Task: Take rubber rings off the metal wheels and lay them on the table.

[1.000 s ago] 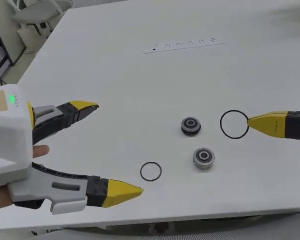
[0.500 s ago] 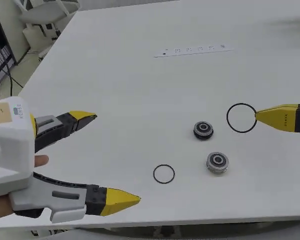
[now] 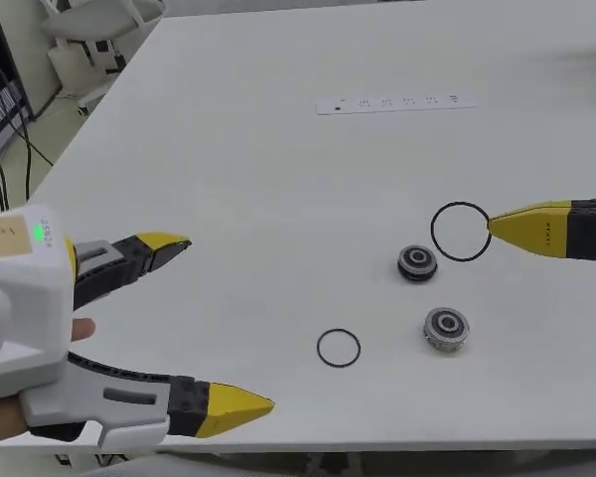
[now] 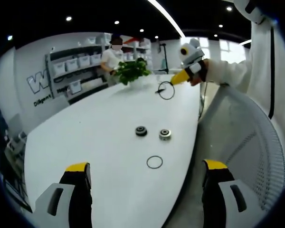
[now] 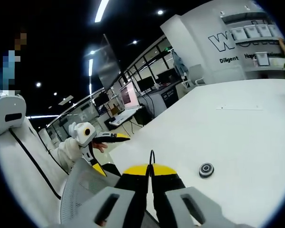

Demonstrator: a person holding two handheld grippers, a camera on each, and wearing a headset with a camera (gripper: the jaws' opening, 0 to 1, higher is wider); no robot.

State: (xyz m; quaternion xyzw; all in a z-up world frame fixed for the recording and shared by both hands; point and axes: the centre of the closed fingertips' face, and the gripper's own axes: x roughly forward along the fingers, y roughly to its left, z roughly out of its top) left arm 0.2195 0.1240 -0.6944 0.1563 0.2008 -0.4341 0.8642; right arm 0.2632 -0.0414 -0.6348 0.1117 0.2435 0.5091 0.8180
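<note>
My right gripper [image 3: 493, 228] comes in from the right, shut on the rim of a black rubber ring [image 3: 461, 232] that hangs above the white table [image 3: 278, 179]. Just below it stand two metal wheels: a dark-edged one [image 3: 417, 262] and a silvery one [image 3: 446, 328]. A second black ring [image 3: 338, 348] lies flat near the front edge. My left gripper [image 3: 222, 325] is open at the left, nothing between its jaws. The left gripper view has the wheels [image 4: 141, 131] [image 4: 165, 134], the loose ring [image 4: 154, 162] and the held ring [image 4: 166, 90]. In the right gripper view the ring [image 5: 152, 156] shows edge-on.
A flat white socket strip [image 3: 395, 102] lies at the far middle of the table. Chairs [image 3: 89, 30] stand off the far left corner. A potted plant [image 4: 130, 71] sits at the table's far end, with a person [image 4: 114, 54] behind it.
My right gripper has carried the held ring leftward, closer to the two wheels. The left gripper stays open and about where it was. The head camera has shifted.
</note>
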